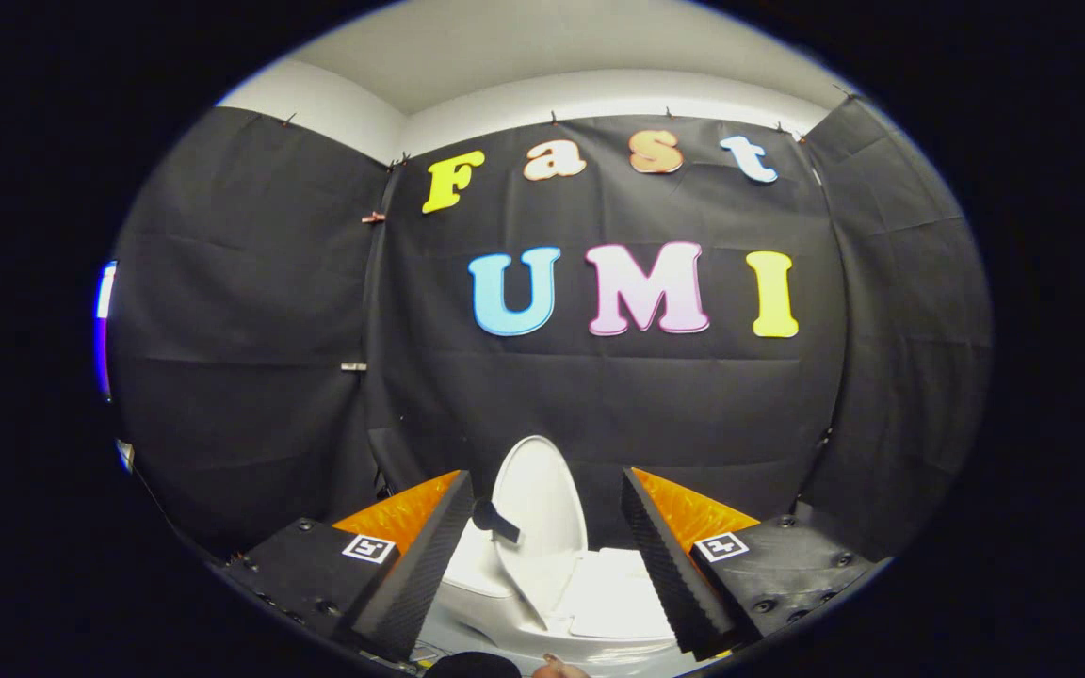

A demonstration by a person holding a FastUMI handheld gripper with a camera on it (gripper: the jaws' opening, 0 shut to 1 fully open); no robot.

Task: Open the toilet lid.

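1. While the gripper (547, 556) points forward at the booth's back wall, its two fingers stand wide apart with nothing held between them.
2. Left finger (415, 574): a black ribbed pad faces inward, with an orange body behind it and a black mount carrying a square black-and-white marker.
3. Right finger (670, 565): built the same way, with a ribbed inner pad, an orange body and a marker on its mount.
4. Neither finger touches the toilet; both pads are clear of it on either side.
5. In the gap between the fingers, just ahead of them and lower down, sits a small white toilet (542, 612).
6. The toilet lid (542, 518) stands raised, close to upright, its rounded top edge rising above the level of the fingertips and showing against the black cloth.
7. A short dark handle-like part (495, 521) sticks out from the left side of the lid, near the inner face of the left finger; what it is cannot be told.
8. To the right of the lid lies a flat white section of the toilet (623, 598), reaching toward the right finger's pad.
9. Just beneath the toilet's front edge, a fingertip of a person's hand (557, 667) shows, beside a dark rounded shape.
10. Beyond the toilet hangs the black cloth wall (251, 377), with a pale ceiling (552, 47) above it.
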